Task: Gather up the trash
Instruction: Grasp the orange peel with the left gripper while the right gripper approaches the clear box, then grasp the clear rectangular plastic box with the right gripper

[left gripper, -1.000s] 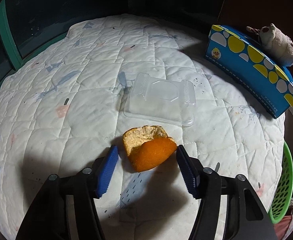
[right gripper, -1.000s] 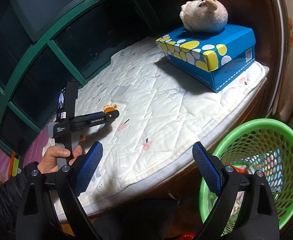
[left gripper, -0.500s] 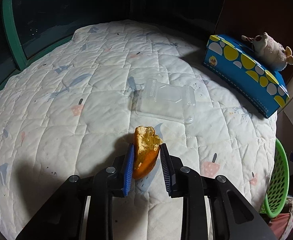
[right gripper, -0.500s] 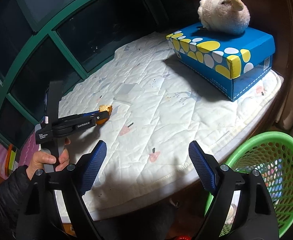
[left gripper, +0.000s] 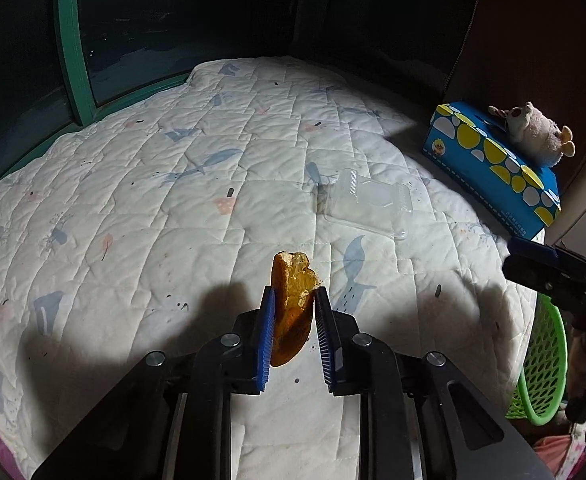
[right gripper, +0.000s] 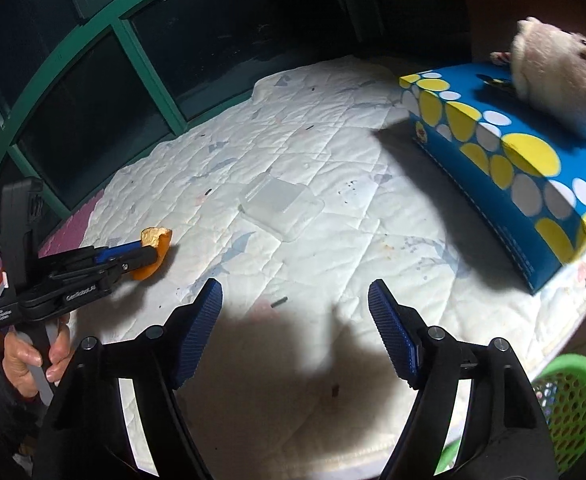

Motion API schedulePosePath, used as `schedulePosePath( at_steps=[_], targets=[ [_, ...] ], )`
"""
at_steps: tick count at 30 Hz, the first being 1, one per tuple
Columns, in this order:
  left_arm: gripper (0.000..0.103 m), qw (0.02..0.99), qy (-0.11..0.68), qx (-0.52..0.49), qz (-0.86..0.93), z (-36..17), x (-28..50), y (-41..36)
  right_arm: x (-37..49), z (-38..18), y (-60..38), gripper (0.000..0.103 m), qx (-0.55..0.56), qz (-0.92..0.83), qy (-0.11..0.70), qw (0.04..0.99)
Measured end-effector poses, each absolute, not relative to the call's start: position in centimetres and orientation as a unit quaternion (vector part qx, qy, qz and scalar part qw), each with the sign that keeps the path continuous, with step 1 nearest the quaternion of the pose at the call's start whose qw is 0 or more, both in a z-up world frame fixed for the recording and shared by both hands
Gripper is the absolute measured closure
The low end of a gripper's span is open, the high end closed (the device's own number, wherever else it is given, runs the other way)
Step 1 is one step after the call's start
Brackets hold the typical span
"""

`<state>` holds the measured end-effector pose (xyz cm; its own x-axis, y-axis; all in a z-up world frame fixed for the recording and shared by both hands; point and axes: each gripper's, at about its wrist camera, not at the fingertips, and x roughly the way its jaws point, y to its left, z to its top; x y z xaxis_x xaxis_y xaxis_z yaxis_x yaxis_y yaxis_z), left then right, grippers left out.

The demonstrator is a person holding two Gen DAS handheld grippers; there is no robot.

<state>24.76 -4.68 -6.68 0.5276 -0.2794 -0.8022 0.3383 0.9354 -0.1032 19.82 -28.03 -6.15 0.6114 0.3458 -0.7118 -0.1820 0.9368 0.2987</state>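
- Left wrist view looks steeply down, close over the quilted mattress (left gripper: 213, 184).
- Right wrist view faces across it from the basket (right gripper: 569, 404) side.
- Both share the clear lid (left gripper: 367, 204), blurry in the right view.

A white quilted mattress (left gripper: 173, 208) carried a clear plastic lid (left gripper: 367, 204) near its middle and a blue dotted box (left gripper: 493, 168) at its edge.

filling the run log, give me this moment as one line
left hand-held gripper: shut on peel, lifted | right hand-held gripper: open, closing, nothing between | lid: on quilt | basket: right edge
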Motion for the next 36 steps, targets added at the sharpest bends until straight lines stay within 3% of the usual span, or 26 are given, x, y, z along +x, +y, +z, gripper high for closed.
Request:
schedulePosePath(
  at_steps=[19,27,36],
  targets=[
    [0.084,0.88,0.444,0.001,-0.17,-5.5,24.1,-1.4,31.0,-9.1,-22.0,0.029,-0.063,0.216,0.439,0.87],
    [0.084,0.881,0.442,0.007,-0.168,-5.7,24.1,-1.5,31.4,-10.8,-21.7,0.044,-0.061,0.221,0.455,0.861],
    [0.084,0.882,0.437,0.001,-0.177,-5.0,23.1,-2.1,27.4,-9.3,-22.2,0.044,0.001,0.209,0.451,0.867]
  ],
)
